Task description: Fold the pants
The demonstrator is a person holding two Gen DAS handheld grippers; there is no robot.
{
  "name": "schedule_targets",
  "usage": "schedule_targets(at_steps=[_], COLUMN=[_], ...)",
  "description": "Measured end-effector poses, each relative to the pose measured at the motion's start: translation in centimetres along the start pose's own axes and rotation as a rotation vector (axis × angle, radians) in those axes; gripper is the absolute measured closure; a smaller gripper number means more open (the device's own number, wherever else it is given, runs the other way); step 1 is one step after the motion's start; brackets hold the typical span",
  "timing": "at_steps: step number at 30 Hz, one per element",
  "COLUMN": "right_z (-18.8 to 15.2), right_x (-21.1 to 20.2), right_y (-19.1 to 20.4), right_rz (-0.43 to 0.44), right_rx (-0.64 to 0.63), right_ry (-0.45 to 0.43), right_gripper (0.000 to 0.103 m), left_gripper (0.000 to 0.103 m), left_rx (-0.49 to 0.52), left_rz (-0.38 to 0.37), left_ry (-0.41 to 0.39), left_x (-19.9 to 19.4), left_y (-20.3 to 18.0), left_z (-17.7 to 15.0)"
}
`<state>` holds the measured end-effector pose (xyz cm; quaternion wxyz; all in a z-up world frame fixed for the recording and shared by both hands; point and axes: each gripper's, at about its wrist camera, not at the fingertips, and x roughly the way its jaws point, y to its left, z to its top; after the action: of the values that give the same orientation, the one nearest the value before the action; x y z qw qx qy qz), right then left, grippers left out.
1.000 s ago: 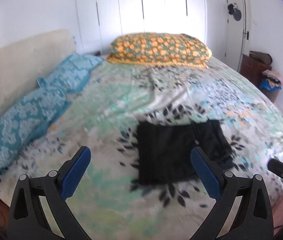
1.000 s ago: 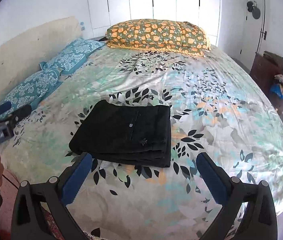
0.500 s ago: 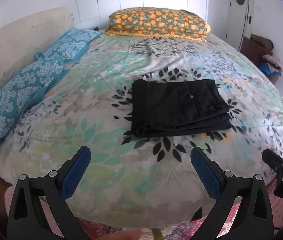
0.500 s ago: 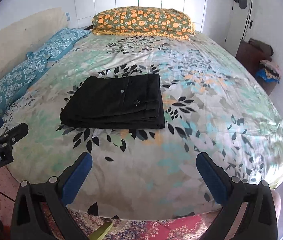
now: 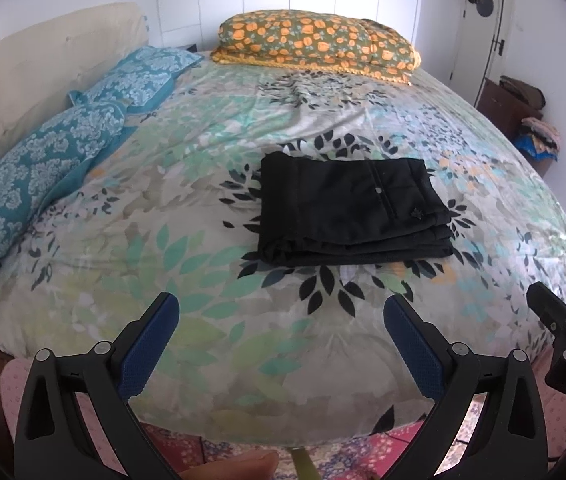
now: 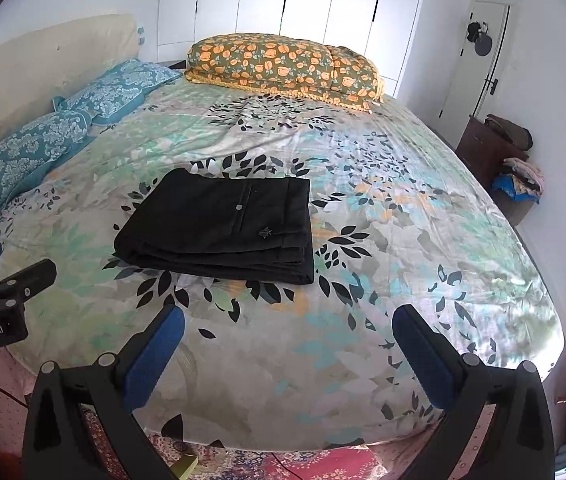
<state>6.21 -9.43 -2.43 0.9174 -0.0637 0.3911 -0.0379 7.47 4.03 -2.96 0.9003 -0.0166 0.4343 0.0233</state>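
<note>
Sitting along the left edge of the bed (image 5: 187, 288): two blue pillows (image 5: 39, 172), leaning toward a pale headboard (image 5: 43, 56), taking no part in the job. Hovering off the near edge of the bed, at its left end: the left gripper (image 5: 281, 332), standing with blue pads wide apart, gripping nothing, touching no cloth. Lying a little right of the bed's middle, well clear of every edge: the pants (image 5: 349, 208), black, sitting as a flat stacked rectangle with several layers showing along the near side, a small button and a seam facing up. Judging by that neat stack, looking finished as far as folding goes; no loose leg trailing out, no corner sticking up, though the far side and underside staying hidden. Resting at the far edge: an orange flowered pillow (image 6: 283, 64), well apart from the pants. Hovering off the near edge further right: the right gripper (image 6: 287, 340), likewise standing wide apart, carrying nothing, hanging clear of the sheet. Remaining, at most, seemingly: a light smoothing of the top layer or squaring of the near edges, or simply leaving the stack lying as is. Standing beyond the right edge: a dark cabinet (image 6: 483, 152) with heaped clothes, not involved.
</note>
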Motion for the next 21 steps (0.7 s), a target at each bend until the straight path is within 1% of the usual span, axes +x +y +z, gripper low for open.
schedule_targets(at_steps=[5, 15, 21], right_z=[-0.3, -0.8, -1.0], right_x=[0.3, 0.9, 1.3], right_y=[0.0, 0.1, 0.3], right_rz=[-0.008, 0.001, 0.011], right_rx=[-0.002, -0.007, -0.01], right_ry=[0.01, 0.029, 0.047], right_gripper=[0.0, 0.0, 0.0], left_gripper=[0.001, 0.001, 0.001], left_rx=[0.003, 0.013, 0.005], left_rz=[0.032, 0.015, 0.02], left_ry=[0.0, 0.006, 0.01], left_x=[0.3, 0.4, 0.6], left_y=[0.1, -0.1, 0.1], left_z=[-0.2, -0.4, -0.6])
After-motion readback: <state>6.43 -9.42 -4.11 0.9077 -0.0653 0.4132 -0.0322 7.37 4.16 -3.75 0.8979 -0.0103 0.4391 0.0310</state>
